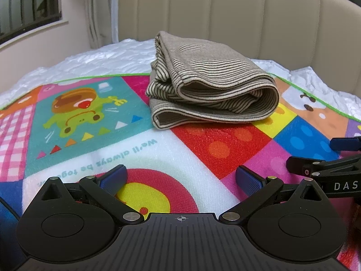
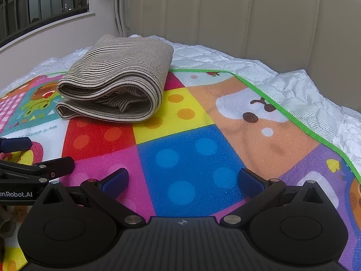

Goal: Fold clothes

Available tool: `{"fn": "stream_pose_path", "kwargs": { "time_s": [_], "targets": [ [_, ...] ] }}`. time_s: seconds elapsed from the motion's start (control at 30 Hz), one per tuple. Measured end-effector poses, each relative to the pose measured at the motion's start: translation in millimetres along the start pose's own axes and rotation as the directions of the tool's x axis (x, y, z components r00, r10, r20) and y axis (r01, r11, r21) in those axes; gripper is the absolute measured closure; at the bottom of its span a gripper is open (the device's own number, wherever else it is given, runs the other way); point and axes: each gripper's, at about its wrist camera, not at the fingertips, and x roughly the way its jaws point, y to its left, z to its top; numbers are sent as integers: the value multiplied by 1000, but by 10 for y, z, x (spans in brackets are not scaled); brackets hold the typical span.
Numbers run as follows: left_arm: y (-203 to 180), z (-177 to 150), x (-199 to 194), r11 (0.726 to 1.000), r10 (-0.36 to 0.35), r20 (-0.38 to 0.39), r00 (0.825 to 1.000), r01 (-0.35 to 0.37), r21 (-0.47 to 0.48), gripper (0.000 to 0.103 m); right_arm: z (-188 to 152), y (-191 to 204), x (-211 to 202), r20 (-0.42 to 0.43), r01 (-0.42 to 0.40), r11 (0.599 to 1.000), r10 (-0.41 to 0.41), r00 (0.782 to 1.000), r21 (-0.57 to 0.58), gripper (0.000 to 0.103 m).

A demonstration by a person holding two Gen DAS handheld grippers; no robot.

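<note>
Resting Folded: One Striped Garment, Two Sets of Tongs Spread

One striped garment [image 1: 207, 85], beige with dark lines, lies folded into a thick bundle on one colourful play mat [image 1: 203, 144] spread over a white quilted bed [image 1: 94, 58]. From the left wrist camera it sits at twelve o'clock; from the right wrist camera, at about eleven o'clock. Two sets of tongs are visible. The left tongs [image 1: 181, 179] stand spread with nothing between their two blue pads [image 1: 112, 177]. The right tongs [image 2: 182, 180] are likewise spread and empty, over a blue dotted square. Both are well apart from the garment. One beige padded headboard [image 1: 225, 11] rises behind.
</note>
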Motion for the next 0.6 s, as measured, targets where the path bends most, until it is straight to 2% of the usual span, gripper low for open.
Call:
{"fn": "stream_pose_path", "kwargs": {
  "time_s": [0.6],
  "targets": [
    [-4, 9, 9, 1000, 2, -11, 1000, -2, 7, 0, 4, 0, 1, 0, 1, 1000, -1, 1000, -1, 0]
  ]
}}
